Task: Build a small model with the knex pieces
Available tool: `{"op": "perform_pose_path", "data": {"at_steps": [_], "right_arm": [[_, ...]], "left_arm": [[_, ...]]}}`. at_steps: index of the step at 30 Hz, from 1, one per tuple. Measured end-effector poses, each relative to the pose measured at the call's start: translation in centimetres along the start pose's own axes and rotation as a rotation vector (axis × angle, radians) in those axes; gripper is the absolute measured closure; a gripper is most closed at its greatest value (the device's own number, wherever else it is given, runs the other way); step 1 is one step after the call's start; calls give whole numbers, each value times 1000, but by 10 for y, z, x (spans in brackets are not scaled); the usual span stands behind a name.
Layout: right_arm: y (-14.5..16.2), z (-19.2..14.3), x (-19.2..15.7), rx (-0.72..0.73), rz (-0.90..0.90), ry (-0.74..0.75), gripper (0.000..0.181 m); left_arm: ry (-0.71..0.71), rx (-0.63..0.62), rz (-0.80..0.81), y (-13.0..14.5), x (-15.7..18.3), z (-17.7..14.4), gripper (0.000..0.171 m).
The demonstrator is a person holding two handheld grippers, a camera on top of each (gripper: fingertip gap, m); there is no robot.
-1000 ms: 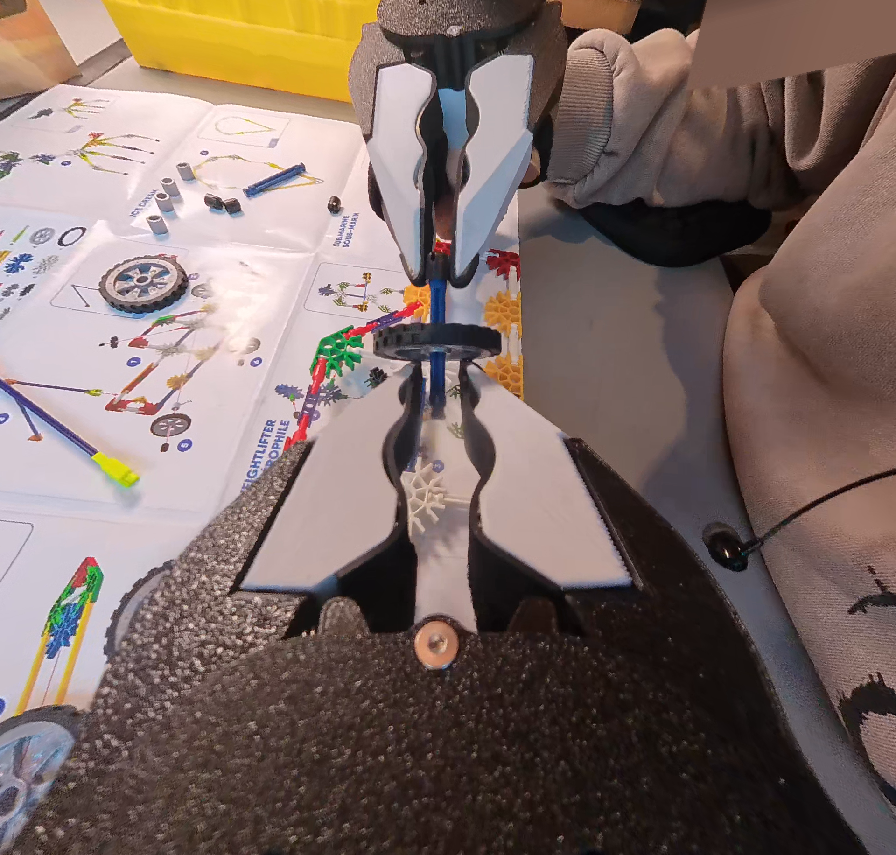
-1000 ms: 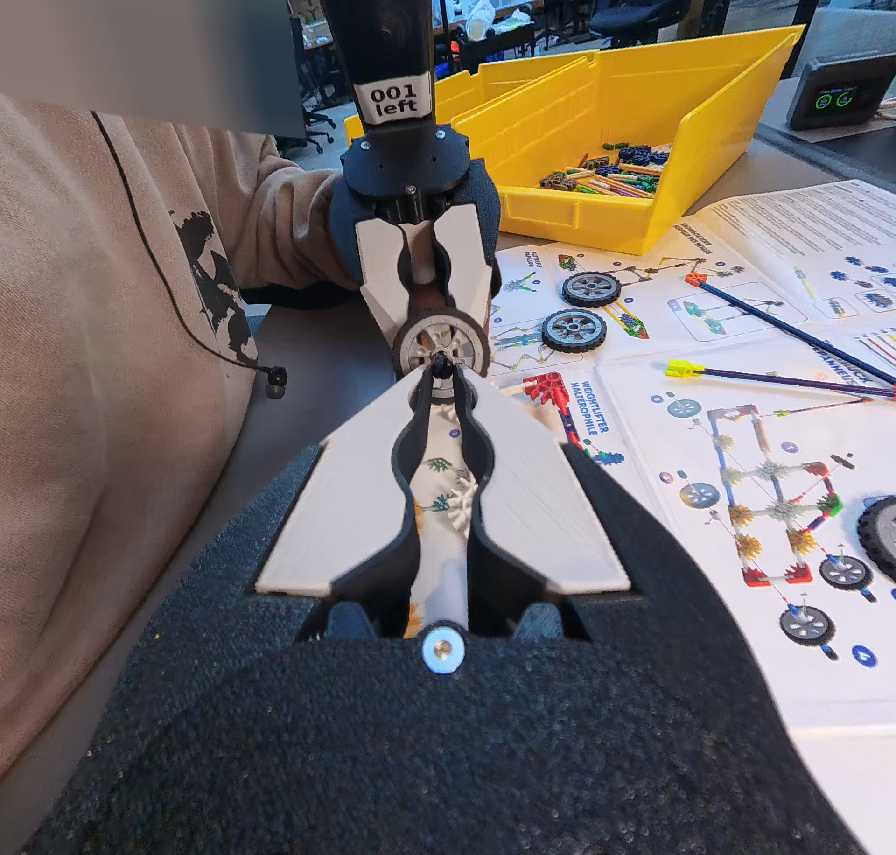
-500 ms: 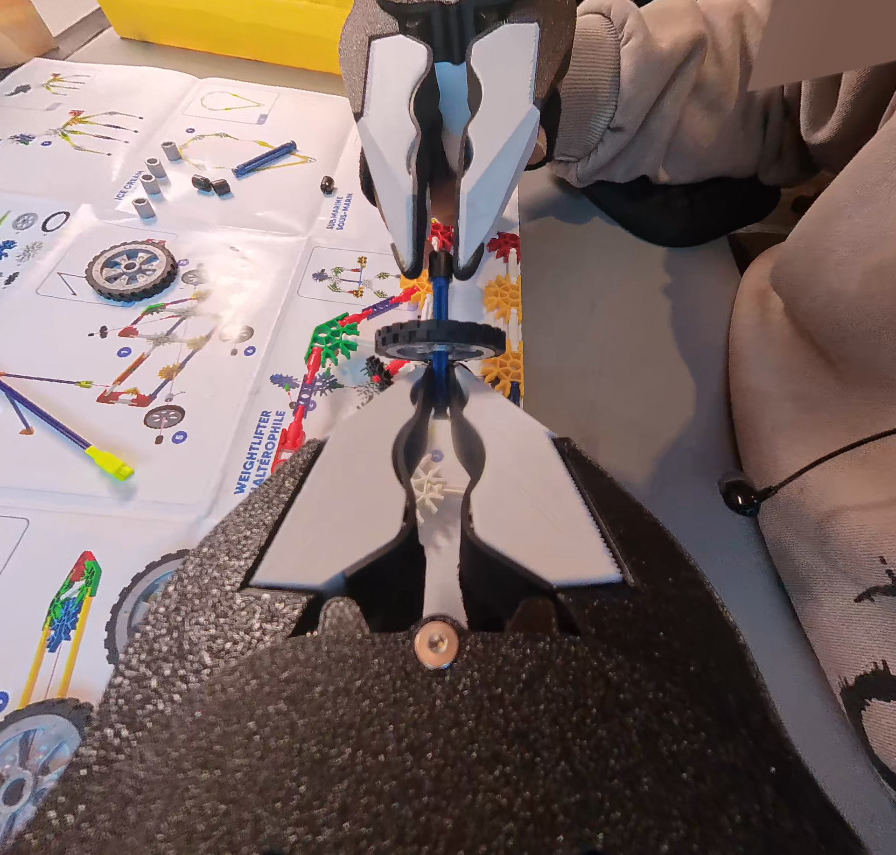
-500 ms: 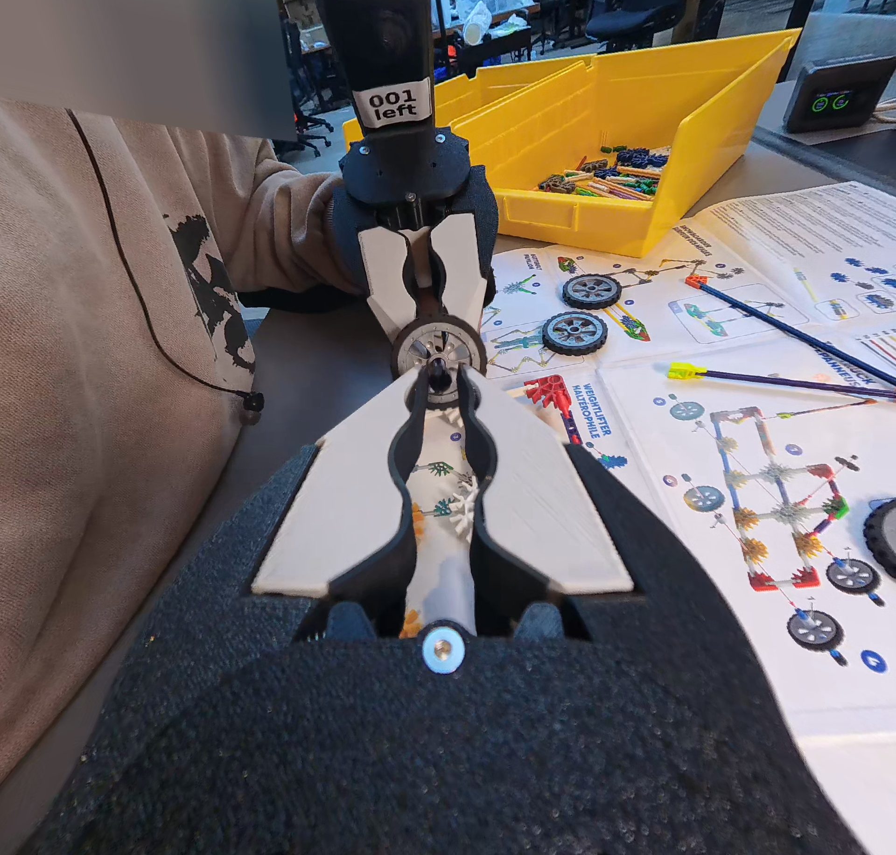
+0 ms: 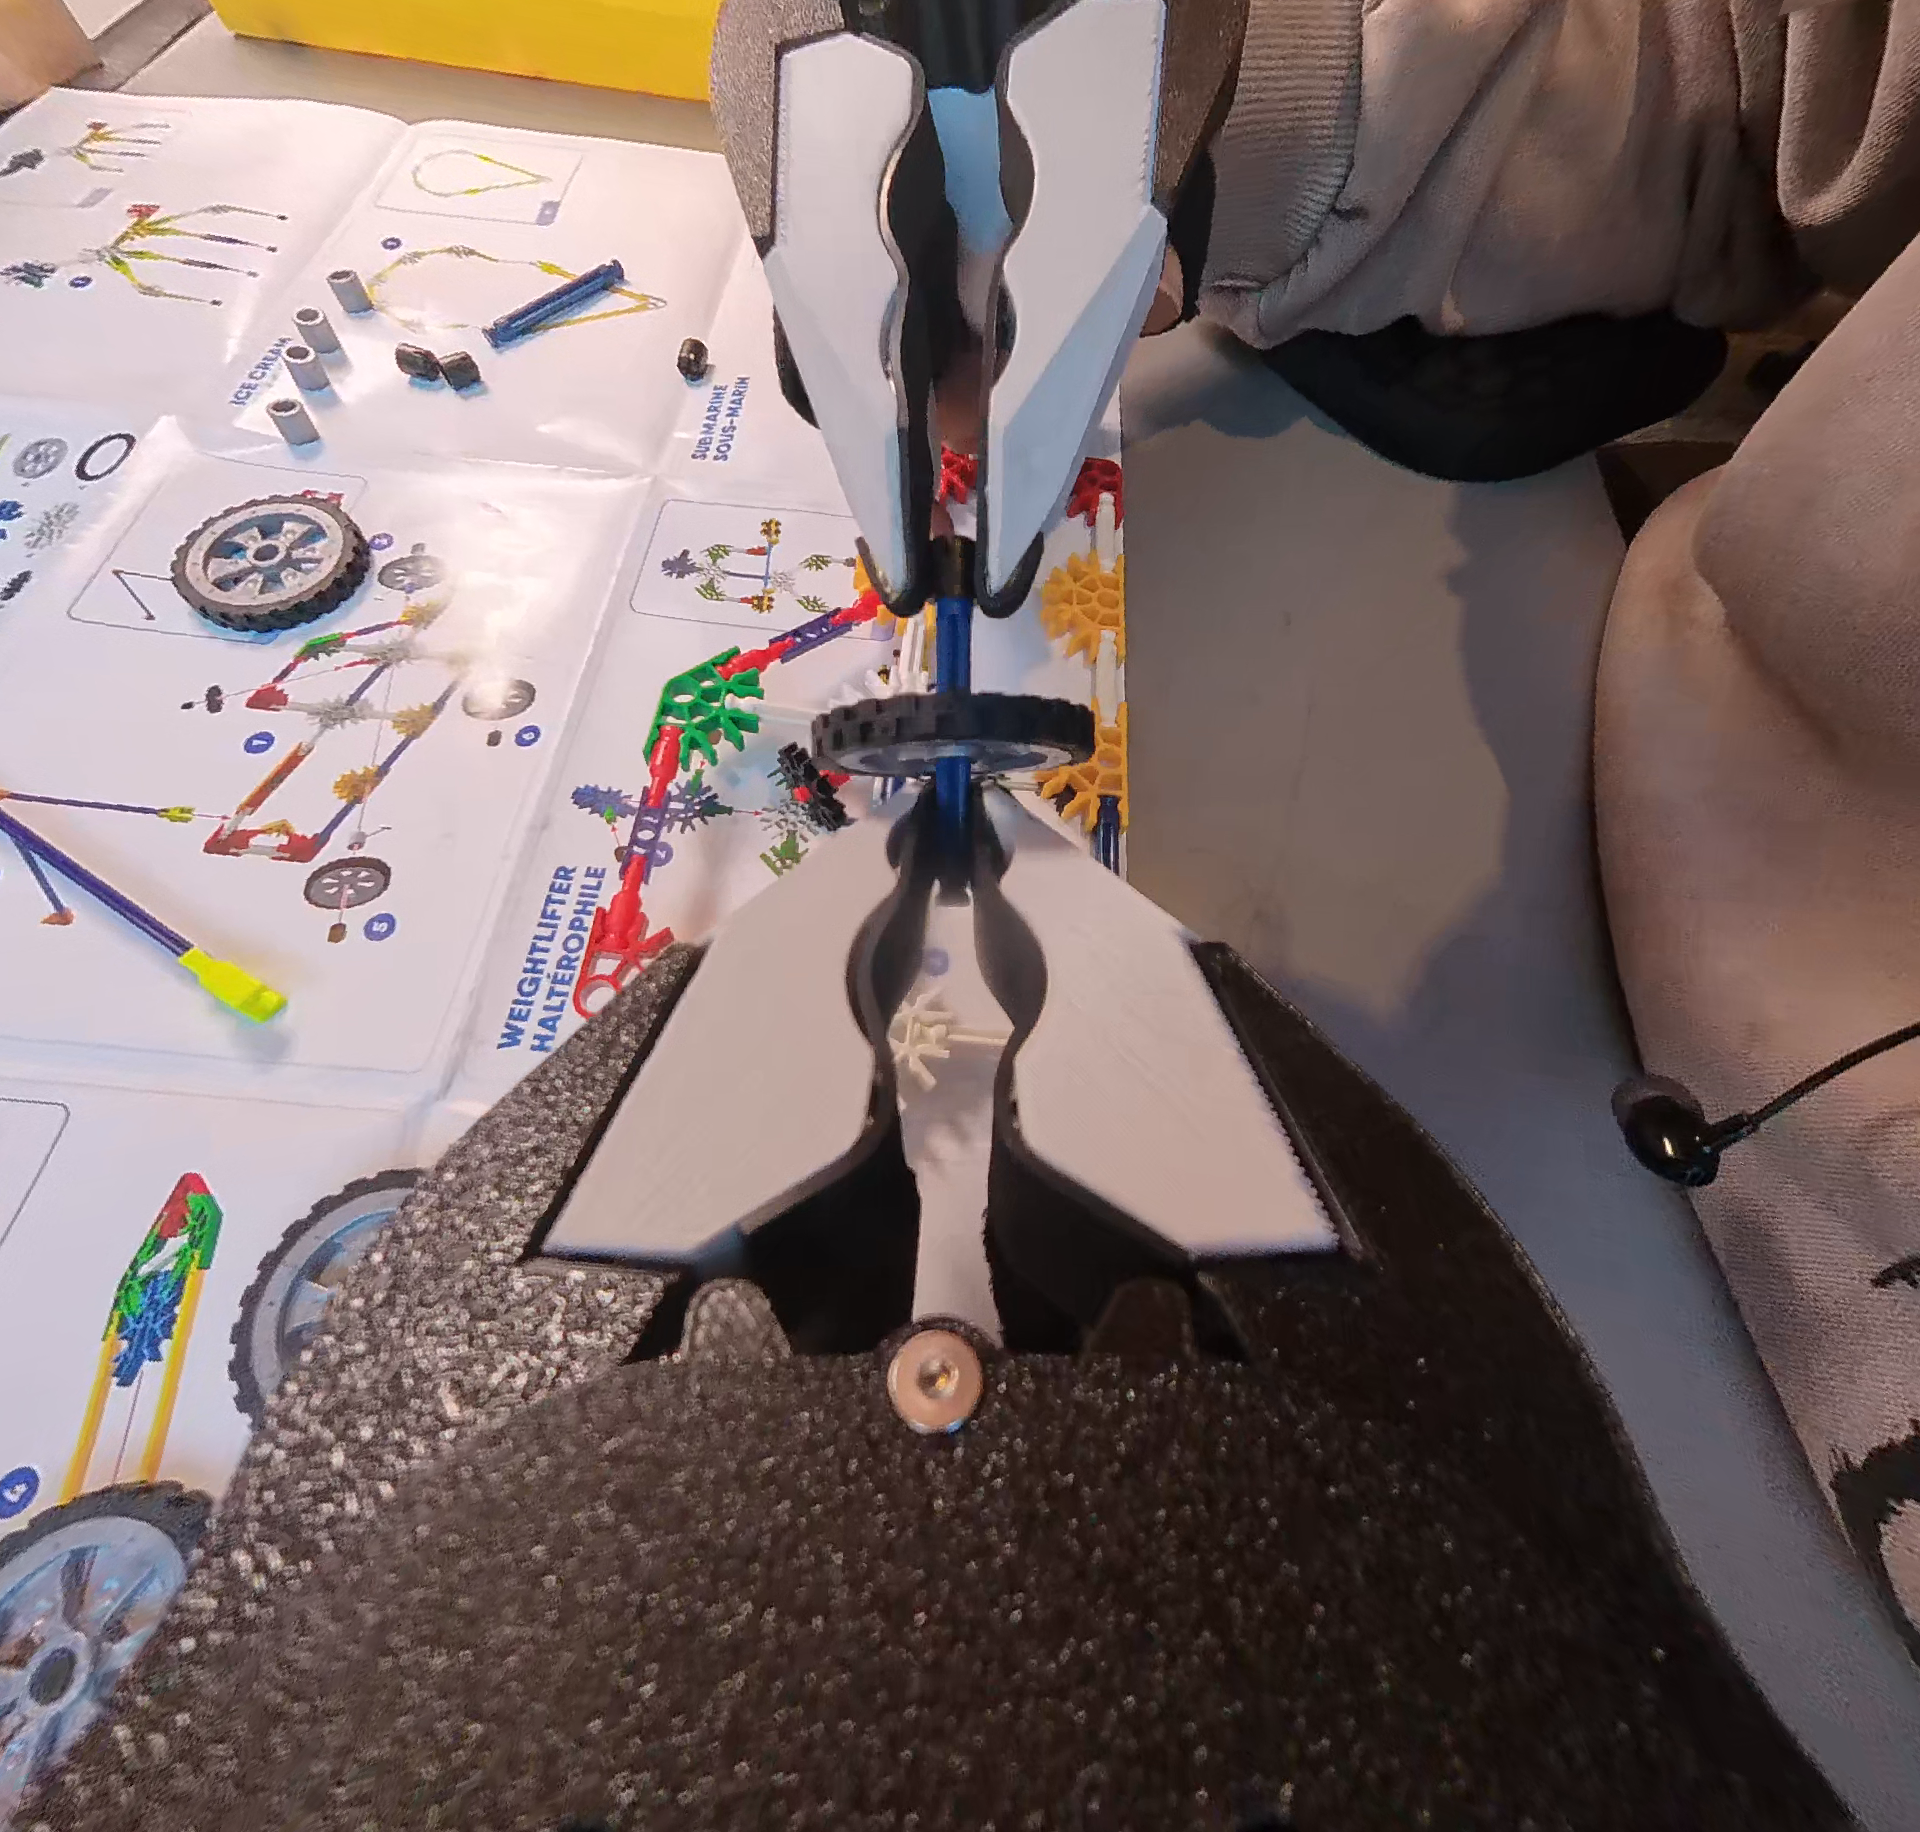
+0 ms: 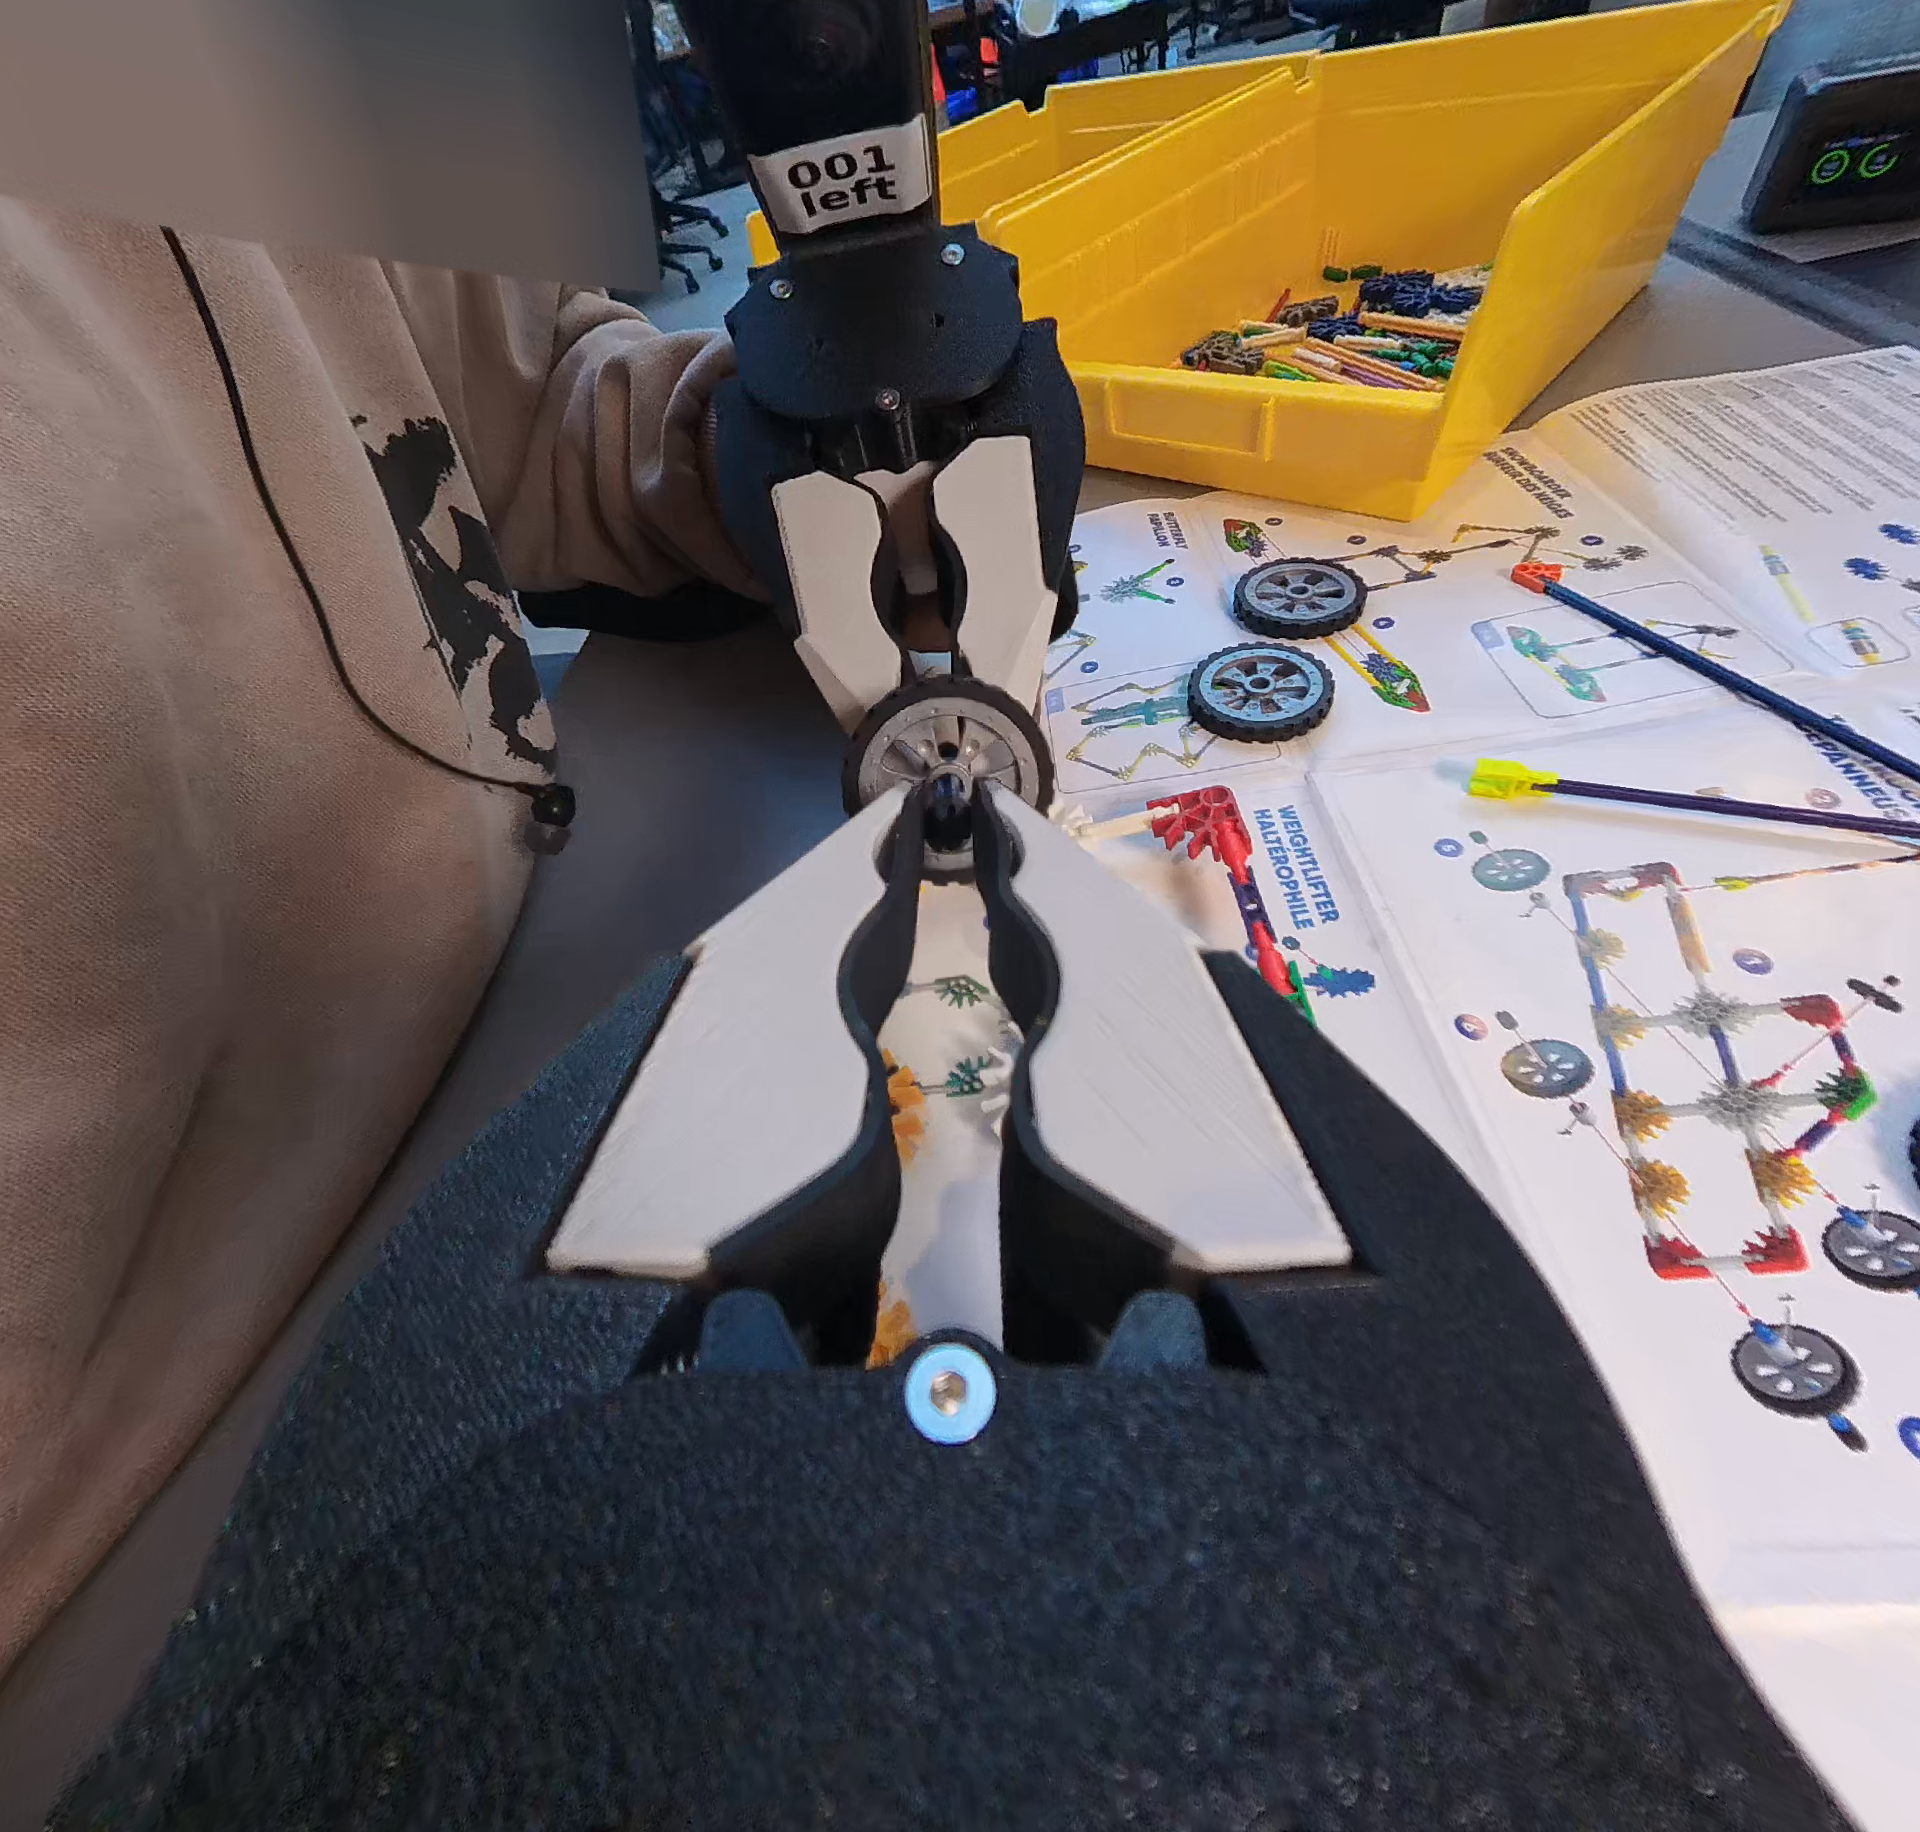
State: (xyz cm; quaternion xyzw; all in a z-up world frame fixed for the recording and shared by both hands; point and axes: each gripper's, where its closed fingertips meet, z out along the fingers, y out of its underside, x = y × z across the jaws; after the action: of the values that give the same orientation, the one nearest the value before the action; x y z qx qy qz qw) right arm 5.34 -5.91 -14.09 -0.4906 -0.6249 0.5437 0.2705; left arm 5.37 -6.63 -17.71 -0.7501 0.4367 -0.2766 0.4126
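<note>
Wheel on rod (loose wheels nearby)

I see a white printed label on the handle of the left gripper, blue headings and numbered circles across the instruction sheet, and green symbols on a dark screen.

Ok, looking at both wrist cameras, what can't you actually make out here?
- Left wrist view: the near end of the blue rod disappears between the left gripper fingers.
- Right wrist view: the rod is hidden behind the wheel and the black cap held by the right gripper.
- Left wrist view: a large wheel is cut by the frame edge and gripper body.
- Right wrist view: pieces in the yellow bin are too small to sort.
</note>
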Motion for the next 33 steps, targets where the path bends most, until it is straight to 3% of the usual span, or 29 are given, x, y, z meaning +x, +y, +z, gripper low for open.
{"op": "perform_pose_path", "data": {"at_steps": [15, 18, 26, 33], "right_arm": [[3, 6, -3, -39, -24, 13, 175], [-1, 8, -8, -11, -23, -6, 175], [-41, -35, 12, 200, -7, 73, 166], [-34, -47, 34, 198, 8, 162, 166]], "left_arm": [[13, -4, -8, 2, 3, 5, 171], [24, 45, -10, -9, 8, 3, 170], [-61, 89, -28, -12, -15, -10, 170], [-96, 66, -65, -2, -26, -6, 170]]}}
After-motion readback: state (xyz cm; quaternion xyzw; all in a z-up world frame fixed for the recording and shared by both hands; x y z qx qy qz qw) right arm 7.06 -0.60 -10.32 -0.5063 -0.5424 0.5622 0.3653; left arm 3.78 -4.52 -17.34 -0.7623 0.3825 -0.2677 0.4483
